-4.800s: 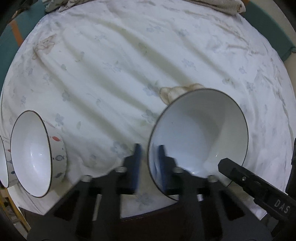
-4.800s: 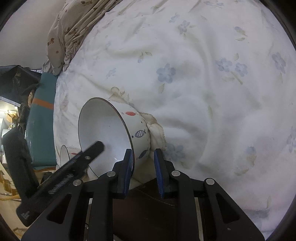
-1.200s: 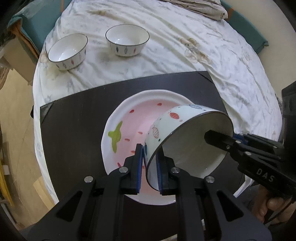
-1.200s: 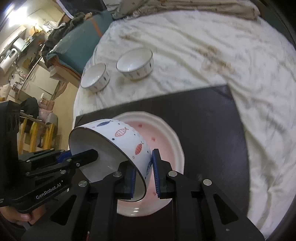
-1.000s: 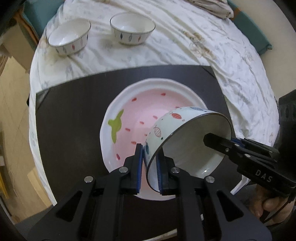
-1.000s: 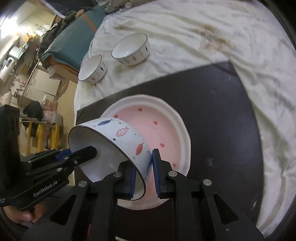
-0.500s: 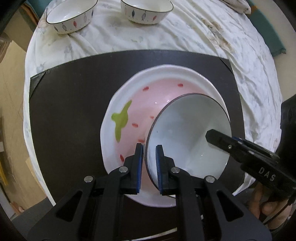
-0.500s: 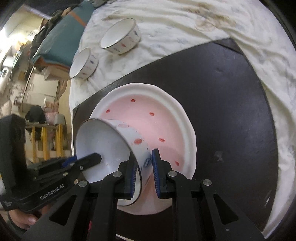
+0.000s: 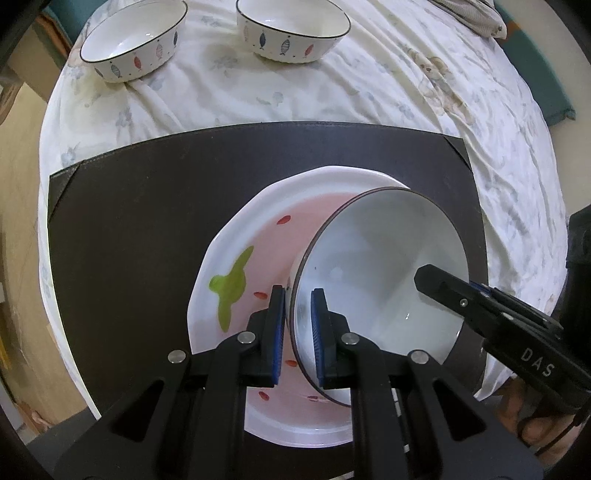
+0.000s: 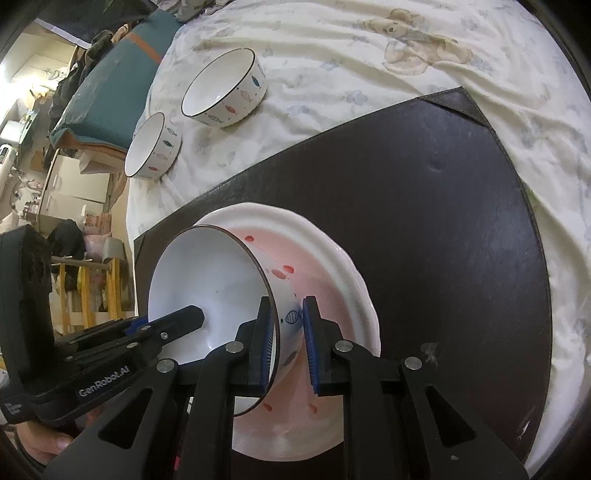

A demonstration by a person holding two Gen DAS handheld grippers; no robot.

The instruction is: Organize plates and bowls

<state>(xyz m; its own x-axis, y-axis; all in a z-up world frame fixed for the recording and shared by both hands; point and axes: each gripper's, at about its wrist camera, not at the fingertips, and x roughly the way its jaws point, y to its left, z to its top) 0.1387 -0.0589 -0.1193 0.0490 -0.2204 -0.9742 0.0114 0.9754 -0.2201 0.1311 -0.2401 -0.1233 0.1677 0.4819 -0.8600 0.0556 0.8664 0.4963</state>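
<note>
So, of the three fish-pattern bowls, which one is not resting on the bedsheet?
The fish-pattern bowl tilted over the pink plate; both grippers' jaws clamp its rim. The other two bowls sit upright on the sheet beyond the dark mat.

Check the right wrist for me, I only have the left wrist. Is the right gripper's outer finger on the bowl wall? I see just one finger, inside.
Observer: Yes. The right gripper straddles the rim of the bowl, one finger inside and one against the outer wall.
Operator: Which bowl? The outer wall is hidden here.
Observer: Fish pattern: a blue fish outline sits inside the grip, with a red fish higher up the wall.
</note>
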